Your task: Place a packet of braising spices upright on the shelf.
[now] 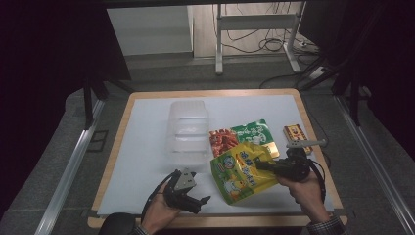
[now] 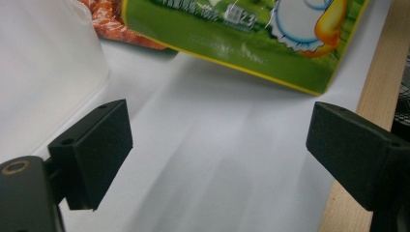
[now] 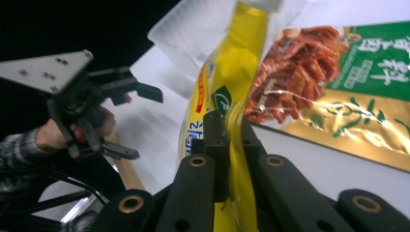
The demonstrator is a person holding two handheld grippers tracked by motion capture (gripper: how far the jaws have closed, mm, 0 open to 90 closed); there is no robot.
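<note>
The right hand-held gripper (image 1: 261, 165) clamps the yellow snack pouch (image 1: 240, 176) near the tabletop's (image 1: 147, 147) front edge, not yet in the clear container (image 1: 188, 129), while the left hand-held gripper (image 1: 199, 201) gapes empty.

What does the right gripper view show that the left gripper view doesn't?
Right gripper view alone: the right gripper with its fingers shut on the yellow-green snack pouch's edge, and the left gripper open farther off in the person's hand.

Left gripper view alone: its own two black fingers standing wide apart over bare white table cover, nothing between them, and the table's wooden edge.

Both: the pouch, the red-and-green snack bag behind it, the clear plastic container.
</note>
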